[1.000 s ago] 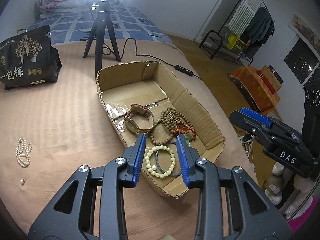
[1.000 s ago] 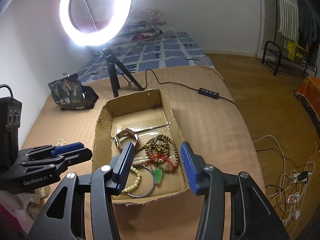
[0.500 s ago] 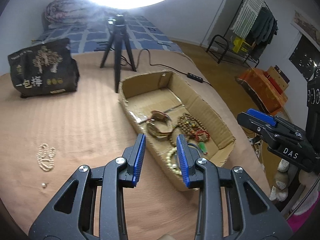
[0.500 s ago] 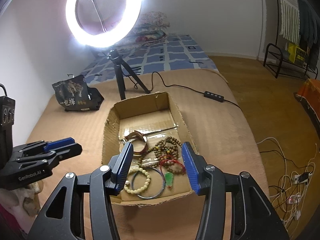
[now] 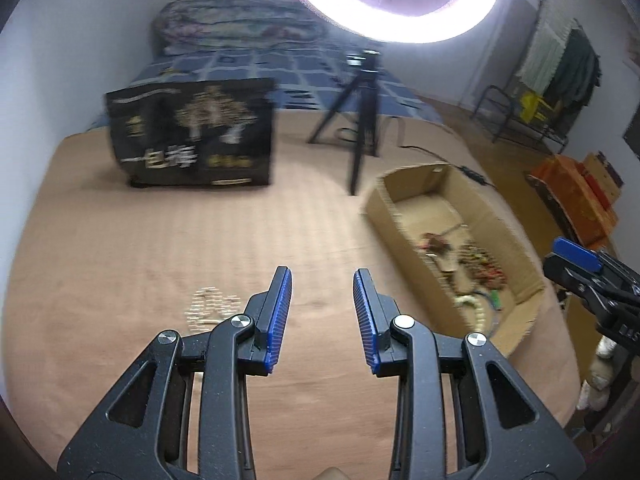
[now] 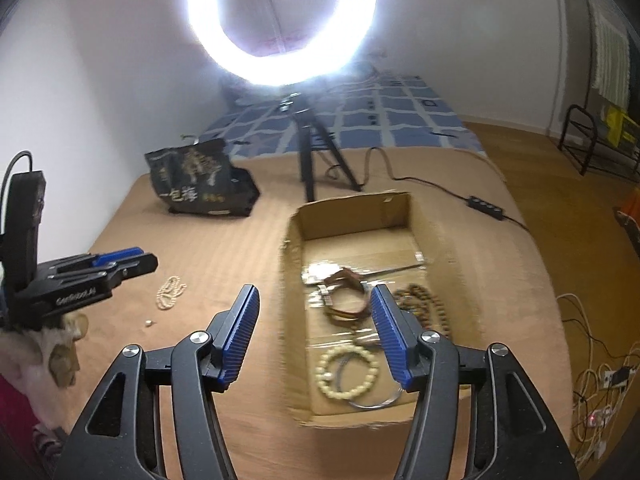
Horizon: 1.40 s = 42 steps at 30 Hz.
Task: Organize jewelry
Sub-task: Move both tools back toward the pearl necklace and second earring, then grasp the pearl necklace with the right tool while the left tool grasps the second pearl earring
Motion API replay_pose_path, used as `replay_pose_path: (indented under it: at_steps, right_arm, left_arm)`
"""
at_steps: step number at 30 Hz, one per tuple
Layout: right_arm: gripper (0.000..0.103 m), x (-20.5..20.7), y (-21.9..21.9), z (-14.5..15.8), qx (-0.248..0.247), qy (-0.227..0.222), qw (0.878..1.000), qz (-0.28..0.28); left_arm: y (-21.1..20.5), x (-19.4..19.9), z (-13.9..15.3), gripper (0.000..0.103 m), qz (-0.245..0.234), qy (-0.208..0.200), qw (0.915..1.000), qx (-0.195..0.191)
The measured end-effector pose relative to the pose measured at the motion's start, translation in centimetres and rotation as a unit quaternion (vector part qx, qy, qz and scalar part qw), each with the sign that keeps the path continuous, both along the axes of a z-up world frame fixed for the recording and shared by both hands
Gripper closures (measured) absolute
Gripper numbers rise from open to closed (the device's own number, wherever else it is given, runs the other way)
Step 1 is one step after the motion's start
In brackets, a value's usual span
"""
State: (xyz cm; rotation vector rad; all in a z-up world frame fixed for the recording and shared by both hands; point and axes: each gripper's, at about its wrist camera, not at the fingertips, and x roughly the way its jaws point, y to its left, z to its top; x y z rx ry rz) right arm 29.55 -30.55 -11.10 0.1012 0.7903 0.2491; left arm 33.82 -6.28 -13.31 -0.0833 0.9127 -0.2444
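We count two hand-held grippers, one cardboard box, one loose pearl necklace and one small pearl earring on the brown bed cover, which carries everything.

Inside the box we make out one brown-strapped watch, one string of dark wooden beads, one pale bead bracelet and one thin bangle lying partly under the bracelet; in the blurred left view we also catch red and green bits we cannot sort out.

The left hand-held gripper hangs over bare cover with its jaws slightly apart and nothing between them. The pearl necklace lies just left of its left finger, not touching it; the box sits well off to its right.

The right hand-held gripper has just been opening, and its jaws stand wide with nothing clamped. Its left finger is over the cover outside the box and its right finger is over the inside, so the box's near-left wall shows between them. The watch lies just ahead of its right fingertip.

The necklace is a short cream strand, bunched into a loose loop. Beyond it we see one dark snack bag and one ring light on a tripod.
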Motion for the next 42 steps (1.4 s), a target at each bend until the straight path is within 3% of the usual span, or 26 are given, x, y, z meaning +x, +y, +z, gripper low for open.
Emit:
replay_pose_path:
  at_steps: [2, 9, 17, 25, 32, 34, 42]
  right_arm:
    - [0.037, 0.1, 1.2, -0.2, 0.003, 0.002, 1.000, 0.010]
    - [0.037, 0.4, 6.8, -1.8, -0.010, 0.019, 0.998, 0.065]
    - [0.037, 1.3, 12.9, -4.1, -0.034, 0.042, 0.991, 0.120]
    - [0.037, 4.1, 15.2, -5.6, -0.006, 0.070, 0.990, 0.118]
    - [0.037, 6.5, 16.8, -7.6, 0.026, 0.105, 0.988, 0.110]
    - [0.037, 7.1, 17.6, -8.2, 0.029, 0.113, 0.987, 0.111]
    - [0.037, 9.0, 21.7, -10.7, 0.023, 0.136, 0.982, 0.127]
  left_arm:
    - [1.7, 0.2, -0.3, 0.071, 0.015, 0.005, 0.9999, 0.005]
    - [6.4, 0.7, -1.8, 0.064, 0.049, 0.022, 0.9983, 0.021]
    - [10.1, 1.2, -3.9, 0.064, 0.069, 0.052, 0.9962, 0.009]
    - [11.7, -0.1, -6.9, 0.064, 0.030, 0.080, 0.9961, 0.020]
    - [11.1, -1.9, -9.6, 0.065, -0.021, 0.104, 0.9943, 0.004]
    - [10.8, -2.3, -9.9, 0.070, -0.031, 0.106, 0.9939, 0.005]
    - [11.6, -2.8, -9.9, 0.070, -0.038, 0.107, 0.9935, -0.007]
